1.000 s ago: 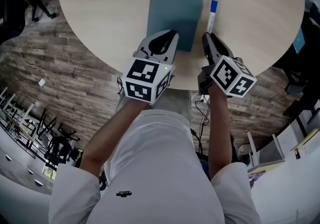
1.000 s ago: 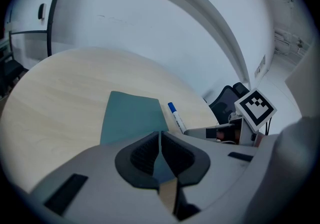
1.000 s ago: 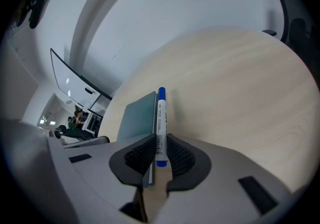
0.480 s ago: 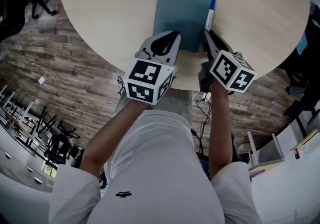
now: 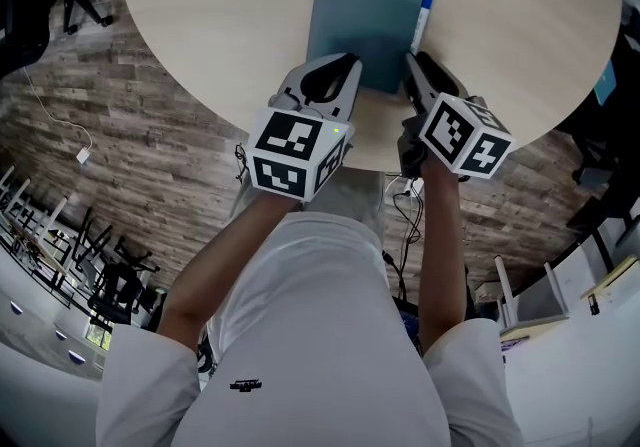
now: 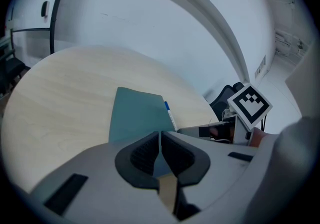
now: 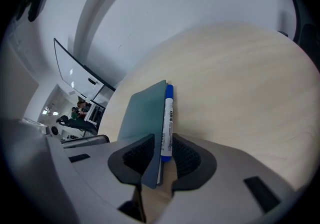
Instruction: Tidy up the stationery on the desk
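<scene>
Here the left gripper (image 6: 160,138) has its jaws pressed together, seemingly nipping the near edge of the flat teal notebook (image 5: 365,10) on the round pale wooden table (image 5: 220,15). The right gripper (image 7: 161,150) stands part open around the notebook's corner and the blue-capped white marker pen (image 7: 166,118) lying against it.

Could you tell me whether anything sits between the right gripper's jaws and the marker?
Yes. The right gripper has its jaws apart around the marker's near end, but the teal notebook's near corner lies in the same gap, right beside the marker on its left. Closing would likely catch both.
</scene>
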Demonstrator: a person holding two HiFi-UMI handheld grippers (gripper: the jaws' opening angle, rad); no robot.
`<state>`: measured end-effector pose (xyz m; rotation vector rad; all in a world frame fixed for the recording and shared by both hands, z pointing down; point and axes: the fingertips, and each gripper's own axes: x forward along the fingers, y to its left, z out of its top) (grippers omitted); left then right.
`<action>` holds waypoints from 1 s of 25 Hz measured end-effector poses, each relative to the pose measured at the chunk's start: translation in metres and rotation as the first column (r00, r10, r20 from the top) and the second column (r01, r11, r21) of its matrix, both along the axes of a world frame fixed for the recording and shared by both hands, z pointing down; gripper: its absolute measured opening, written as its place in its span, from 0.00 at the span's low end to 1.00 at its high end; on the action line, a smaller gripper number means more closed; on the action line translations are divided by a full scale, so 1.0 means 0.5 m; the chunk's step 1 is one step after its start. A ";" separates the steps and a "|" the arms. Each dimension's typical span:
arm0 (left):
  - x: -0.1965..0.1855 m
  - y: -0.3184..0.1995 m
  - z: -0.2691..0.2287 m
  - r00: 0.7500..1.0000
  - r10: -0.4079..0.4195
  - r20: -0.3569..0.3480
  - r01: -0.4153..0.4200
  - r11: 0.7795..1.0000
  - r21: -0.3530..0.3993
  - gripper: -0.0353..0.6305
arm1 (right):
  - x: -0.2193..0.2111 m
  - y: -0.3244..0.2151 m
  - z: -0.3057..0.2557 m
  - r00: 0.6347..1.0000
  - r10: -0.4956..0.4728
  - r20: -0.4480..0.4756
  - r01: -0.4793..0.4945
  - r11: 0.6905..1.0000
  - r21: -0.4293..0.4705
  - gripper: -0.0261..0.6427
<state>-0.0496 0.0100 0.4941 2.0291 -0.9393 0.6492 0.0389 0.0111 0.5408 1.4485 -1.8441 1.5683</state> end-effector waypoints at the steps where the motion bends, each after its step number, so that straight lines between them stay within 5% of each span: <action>1: 0.000 0.000 -0.005 1.000 0.002 0.000 -0.002 1.000 0.006 0.10 | 0.003 0.000 -0.004 1.000 0.003 -0.005 -0.003 1.000 0.004 0.20; 10: -0.014 0.017 -0.117 1.000 0.020 0.004 -0.021 0.998 0.062 0.10 | 0.050 0.019 -0.125 0.994 0.062 -0.089 -0.054 0.995 0.082 0.20; 25: -0.037 0.074 -0.380 0.996 0.058 -0.071 -0.045 0.984 0.175 0.10 | -0.004 0.105 -0.440 0.982 0.085 -0.171 -0.032 0.957 0.288 0.12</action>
